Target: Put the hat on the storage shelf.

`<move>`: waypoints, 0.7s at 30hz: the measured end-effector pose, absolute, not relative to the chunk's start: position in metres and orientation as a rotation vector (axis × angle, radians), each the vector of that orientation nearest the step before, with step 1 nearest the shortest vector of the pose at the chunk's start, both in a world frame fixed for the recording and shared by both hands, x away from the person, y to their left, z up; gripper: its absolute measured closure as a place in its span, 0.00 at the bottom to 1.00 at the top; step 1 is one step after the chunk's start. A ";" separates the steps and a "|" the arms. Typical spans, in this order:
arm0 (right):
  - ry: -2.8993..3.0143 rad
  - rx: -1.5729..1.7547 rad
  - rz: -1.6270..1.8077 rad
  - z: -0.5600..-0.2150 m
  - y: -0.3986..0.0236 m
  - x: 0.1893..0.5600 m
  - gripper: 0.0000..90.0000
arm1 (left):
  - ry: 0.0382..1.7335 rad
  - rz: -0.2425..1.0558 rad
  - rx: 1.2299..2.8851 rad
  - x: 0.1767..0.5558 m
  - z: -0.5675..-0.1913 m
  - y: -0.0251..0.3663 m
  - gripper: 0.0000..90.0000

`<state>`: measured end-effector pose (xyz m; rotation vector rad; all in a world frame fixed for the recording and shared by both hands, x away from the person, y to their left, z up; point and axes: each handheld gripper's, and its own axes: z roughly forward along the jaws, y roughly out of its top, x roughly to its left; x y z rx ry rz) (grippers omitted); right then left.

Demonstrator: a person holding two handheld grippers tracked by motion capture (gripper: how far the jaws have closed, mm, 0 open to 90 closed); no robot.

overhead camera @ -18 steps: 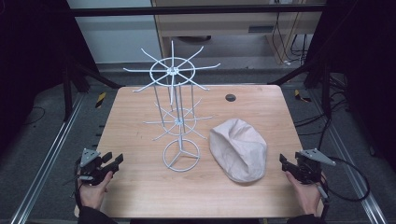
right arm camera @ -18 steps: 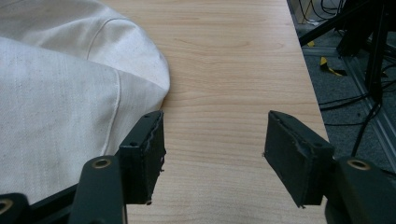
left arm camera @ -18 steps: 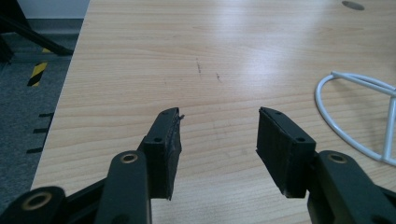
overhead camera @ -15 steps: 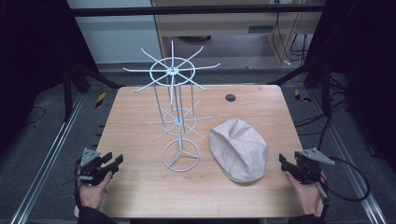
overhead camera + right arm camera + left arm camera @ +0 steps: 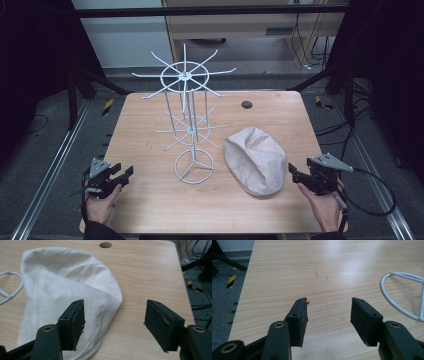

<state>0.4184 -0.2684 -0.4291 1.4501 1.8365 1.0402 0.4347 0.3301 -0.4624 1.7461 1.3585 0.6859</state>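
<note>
Here, both hand-held grippers, left (image 5: 121, 174) and right (image 5: 293, 171), released near the table's (image 5: 150, 210) front edge, cap (image 5: 256, 159) just beside the right.

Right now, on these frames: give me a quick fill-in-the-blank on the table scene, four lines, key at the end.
1. The cap lies to the ____ of the wire rack in the high view.
2. The right gripper is ____, fingers beside the cap.
3. Between the left gripper fingers is only bare ____.
4. The rack's base is a white ____.

Missing: right; open; table; ring
</note>
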 end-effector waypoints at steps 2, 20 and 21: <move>1.852 1.443 1.045 -0.426 -0.265 0.419 0.35 | 1.364 0.677 1.766 0.436 -0.463 0.330 0.50; 2.011 1.328 1.022 -0.397 -0.228 0.423 0.34 | 1.363 0.674 1.811 0.439 -0.463 0.325 0.41; 2.023 1.320 1.019 -0.396 -0.224 0.424 0.34 | 1.365 0.676 1.809 0.439 -0.463 0.325 0.41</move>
